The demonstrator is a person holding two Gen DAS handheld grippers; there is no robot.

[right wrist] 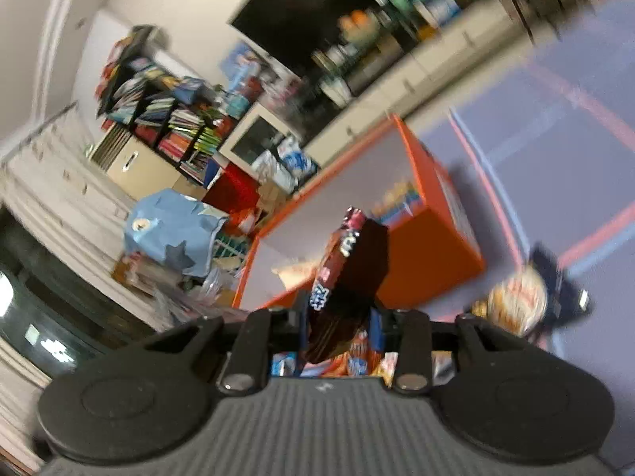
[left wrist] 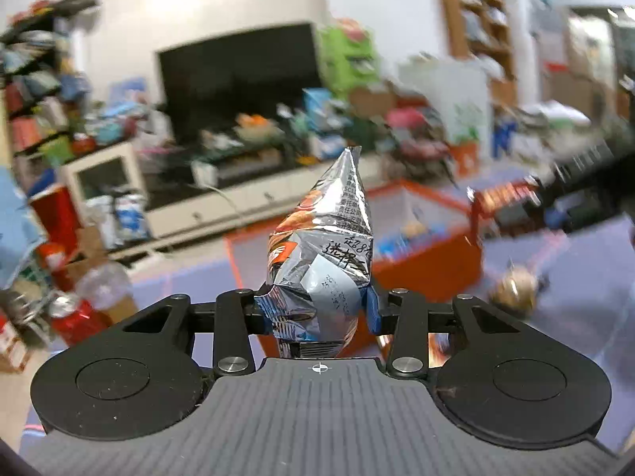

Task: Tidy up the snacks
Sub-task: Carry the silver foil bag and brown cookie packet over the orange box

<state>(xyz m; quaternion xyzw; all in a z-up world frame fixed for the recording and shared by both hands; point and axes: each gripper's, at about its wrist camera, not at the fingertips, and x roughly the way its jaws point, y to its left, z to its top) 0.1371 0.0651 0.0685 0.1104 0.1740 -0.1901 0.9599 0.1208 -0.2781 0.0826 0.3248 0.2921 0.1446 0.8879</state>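
Observation:
My left gripper [left wrist: 315, 311] is shut on a crinkled silver snack packet [left wrist: 323, 246] that stands upright between the blue pads, held in the air. Behind it sits an orange storage box [left wrist: 428, 254] with snacks inside. My right gripper [right wrist: 339, 327] is shut on a dark red snack packet [right wrist: 343, 273] that points up and away. The same orange box [right wrist: 432, 238] lies beyond it in the tilted right wrist view. More loose snacks [right wrist: 349, 365] lie just under the right gripper. A round gold snack [left wrist: 514, 287] lies on the purple floor mat.
A white TV cabinet [left wrist: 222, 198] with a black TV [left wrist: 238, 75] runs along the back wall, cluttered with goods. Packed shelves [left wrist: 35, 79] stand at left. A blue bag [right wrist: 174, 230] and a red bin [left wrist: 55, 210] stand nearby. The other gripper [left wrist: 571, 194] shows at right.

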